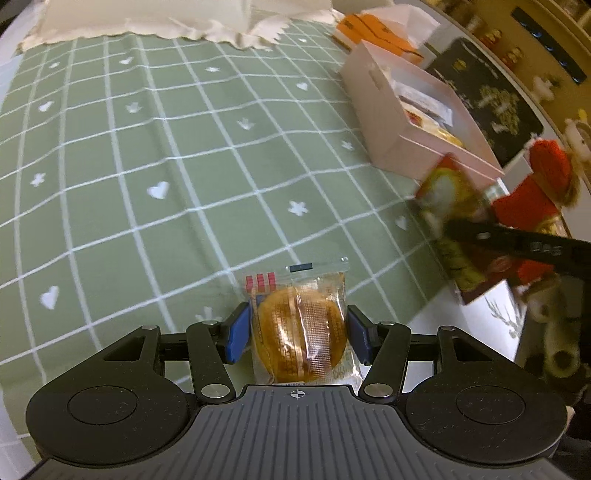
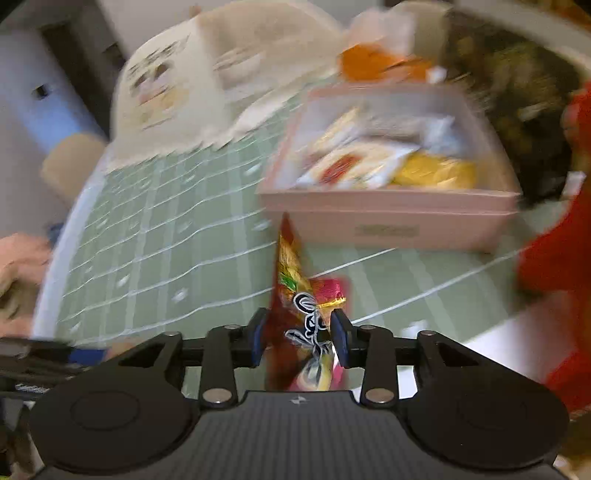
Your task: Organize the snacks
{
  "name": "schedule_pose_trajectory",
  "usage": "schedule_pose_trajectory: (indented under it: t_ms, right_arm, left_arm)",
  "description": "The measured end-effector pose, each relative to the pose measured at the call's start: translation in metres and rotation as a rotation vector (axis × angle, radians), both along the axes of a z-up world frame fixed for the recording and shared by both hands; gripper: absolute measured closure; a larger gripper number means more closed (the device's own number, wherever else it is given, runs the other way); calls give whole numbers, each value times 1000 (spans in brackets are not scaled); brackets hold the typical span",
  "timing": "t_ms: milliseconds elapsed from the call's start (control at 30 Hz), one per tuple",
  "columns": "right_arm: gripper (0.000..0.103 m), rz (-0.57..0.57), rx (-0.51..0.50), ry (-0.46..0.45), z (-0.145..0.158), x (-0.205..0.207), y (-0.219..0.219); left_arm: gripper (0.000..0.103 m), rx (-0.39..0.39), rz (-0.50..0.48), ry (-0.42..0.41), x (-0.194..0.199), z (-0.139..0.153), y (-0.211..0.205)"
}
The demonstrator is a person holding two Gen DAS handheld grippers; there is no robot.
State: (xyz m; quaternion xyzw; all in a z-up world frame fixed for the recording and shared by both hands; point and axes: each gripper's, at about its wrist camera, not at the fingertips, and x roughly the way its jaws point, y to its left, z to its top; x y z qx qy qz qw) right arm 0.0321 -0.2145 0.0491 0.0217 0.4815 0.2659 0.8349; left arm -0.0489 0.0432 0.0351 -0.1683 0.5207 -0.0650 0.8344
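Note:
My left gripper (image 1: pixel 298 334) is shut on a clear-wrapped round golden cake (image 1: pixel 301 328), held just above the green checked tablecloth (image 1: pixel 147 147). My right gripper (image 2: pixel 300 339) is shut on a red and yellow snack bag (image 2: pixel 301 310), held upright in front of the pink box (image 2: pixel 391 218). The bag also shows in the left wrist view (image 1: pixel 448 218), blurred, with the right gripper's black arm across it. The pink box (image 1: pixel 384 122) lies at the right and holds several wrapped snacks (image 2: pixel 369 162).
A cream cloth bag (image 1: pixel 177 18) lies at the table's far end. Orange packets (image 1: pixel 376 29) sit behind the box. A red plush toy (image 1: pixel 535 192) and a dark printed box (image 1: pixel 484 96) stand along the right edge.

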Motion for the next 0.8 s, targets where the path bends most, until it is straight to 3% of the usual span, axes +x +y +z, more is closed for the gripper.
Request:
schedule_pose_trajectory:
  t_ms: [67,133,300,500,600,800]
  right_arm:
    - [57,22,-32,5,-8,0,12]
    - [60,8,-77,-43,-5,-5,19]
    - [81,-33,-211,-188,15,-14,14]
    - [78,-67,-129,-64,3,-6,-17]
    - [78,-83,-181,-27,-19,-1,-10]
    - [80,-91,-201,-98,-8,-5,0]
  left_arm:
    - [42,0,-22,4,2,-1,-8]
    - [42,-1,-44,9,6,-1,-15]
    - [42,-13,-78,-8,11,4,-25]
    - [42,-29,-95,4,15,0,-31]
    - [42,-23,-107,13,15,1,-32]
    - [42,4,-98,-5,11,8,-30]
